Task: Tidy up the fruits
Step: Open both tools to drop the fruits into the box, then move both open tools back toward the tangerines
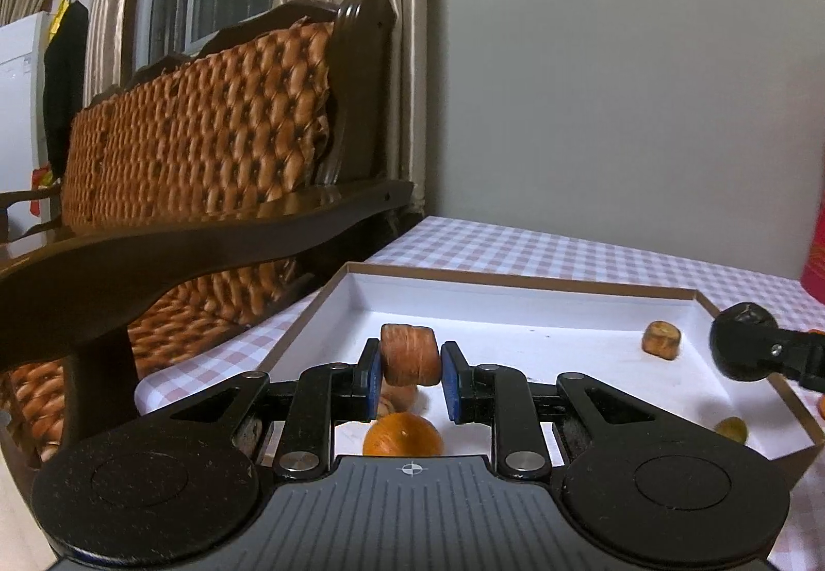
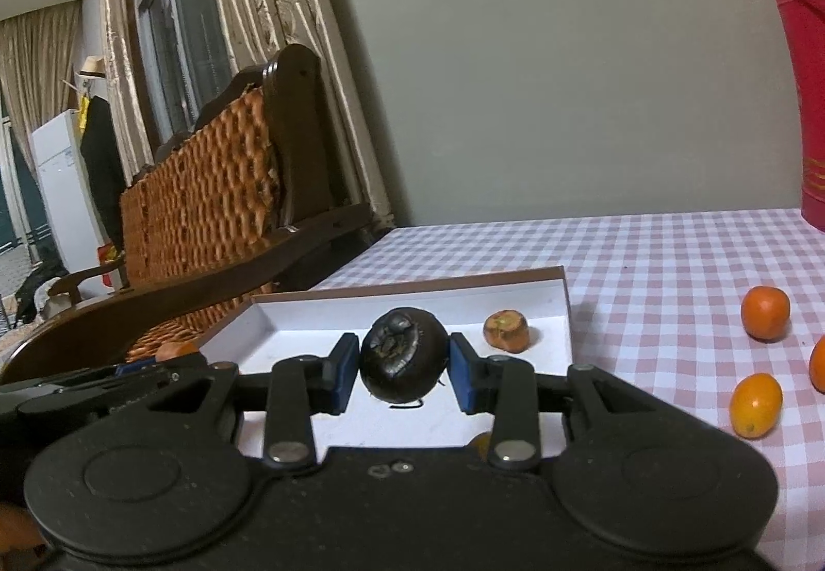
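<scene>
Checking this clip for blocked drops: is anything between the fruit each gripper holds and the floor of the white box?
Nothing visible blocks either. The left gripper holds a brown ridged fruit above the box, with an orange fruit lying lower and nearer. The right gripper holds a dark round fruit over bare white floor.

sofa arm (image 1: 206, 241) crowding box (image 1: 515, 285), checked cloth (image 2: 670, 262) open

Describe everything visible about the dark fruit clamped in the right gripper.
The dark fruit is round and nearly black, with a wrinkled, dull skin and a puckered, crumpled patch facing the camera. The right gripper is shut on it, its blue pads pressing both sides, so it hangs clear above the white floor of the shallow box. In the left wrist view it shows at the right edge, above the box's corner.
</scene>
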`<move>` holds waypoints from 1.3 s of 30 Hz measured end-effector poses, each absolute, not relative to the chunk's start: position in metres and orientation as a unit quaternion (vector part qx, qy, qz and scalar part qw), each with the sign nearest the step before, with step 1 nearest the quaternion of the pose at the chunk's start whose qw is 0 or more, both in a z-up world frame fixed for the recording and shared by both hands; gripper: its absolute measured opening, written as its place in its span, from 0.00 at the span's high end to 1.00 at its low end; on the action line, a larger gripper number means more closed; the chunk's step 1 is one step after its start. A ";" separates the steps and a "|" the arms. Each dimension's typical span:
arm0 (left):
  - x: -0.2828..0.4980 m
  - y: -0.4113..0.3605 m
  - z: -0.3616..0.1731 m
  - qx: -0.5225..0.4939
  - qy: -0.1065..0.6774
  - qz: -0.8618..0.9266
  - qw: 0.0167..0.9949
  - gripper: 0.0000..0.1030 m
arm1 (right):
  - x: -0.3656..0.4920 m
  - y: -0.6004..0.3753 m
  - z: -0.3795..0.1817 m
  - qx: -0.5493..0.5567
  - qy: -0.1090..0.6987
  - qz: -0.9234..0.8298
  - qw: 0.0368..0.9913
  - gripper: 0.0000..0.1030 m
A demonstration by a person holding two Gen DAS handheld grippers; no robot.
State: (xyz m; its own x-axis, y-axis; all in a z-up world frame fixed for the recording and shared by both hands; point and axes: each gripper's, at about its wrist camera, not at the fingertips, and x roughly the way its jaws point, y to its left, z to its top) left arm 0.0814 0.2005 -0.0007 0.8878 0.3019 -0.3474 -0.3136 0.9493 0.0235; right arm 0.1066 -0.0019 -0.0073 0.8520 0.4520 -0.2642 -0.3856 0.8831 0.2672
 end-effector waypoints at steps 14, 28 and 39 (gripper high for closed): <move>0.122 0.215 -0.008 -0.025 0.197 0.160 0.967 0.76 | 0.145 0.004 -0.014 0.100 0.182 0.178 0.962 0.72; 0.135 0.196 -0.003 0.031 0.165 0.176 0.970 0.00 | 0.151 0.002 -0.014 0.088 0.160 0.153 0.971 0.31; 0.120 0.188 0.002 0.046 0.155 0.166 0.973 0.00 | 0.151 0.004 -0.011 0.089 0.159 0.157 0.971 0.27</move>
State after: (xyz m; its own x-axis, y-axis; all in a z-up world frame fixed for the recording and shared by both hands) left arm 0.1198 0.1879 0.0016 0.8967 0.3381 -0.2856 -0.3096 0.9403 0.1413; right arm 0.1507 0.0043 -0.0109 0.9001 0.3332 -0.2807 -0.2768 0.9349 0.2220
